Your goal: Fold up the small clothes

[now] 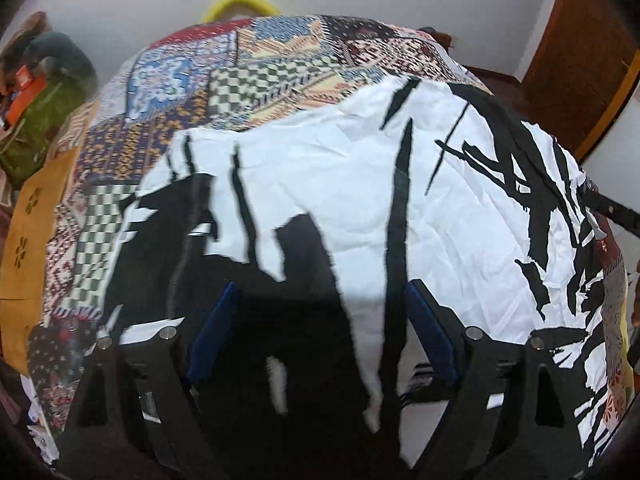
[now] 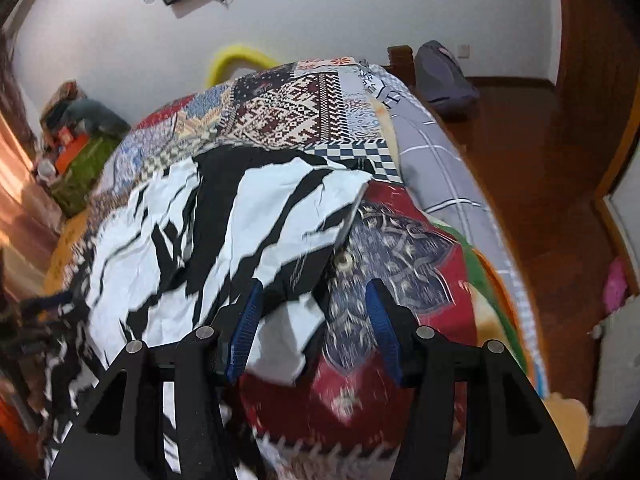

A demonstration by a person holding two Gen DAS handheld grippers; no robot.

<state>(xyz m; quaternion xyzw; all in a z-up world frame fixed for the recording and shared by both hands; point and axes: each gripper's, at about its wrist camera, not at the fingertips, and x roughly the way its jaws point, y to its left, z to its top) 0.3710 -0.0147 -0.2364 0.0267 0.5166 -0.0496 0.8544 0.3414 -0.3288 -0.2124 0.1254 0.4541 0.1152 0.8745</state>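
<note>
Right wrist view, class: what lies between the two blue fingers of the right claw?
In the right wrist view, the black-and-white garment's corner and bare patchwork bedspread lie between the right claw's fingers; the pads press nothing.

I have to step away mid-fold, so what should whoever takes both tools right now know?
Left tool: jaws wide apart, hovering over the near part of the black-and-white garment, gripping nothing.
Right tool: jaws apart over the garment's right corner, blue pads not pressing the cloth.
The garment lies spread, wrinkled, on the patchwork quilt covering the bed; the right wrist view shows a side flap already lying over it.
Done: garment laid out, perhaps one side fold.
Left: grasp the near edge, finish the folds, smooth it.
</note>
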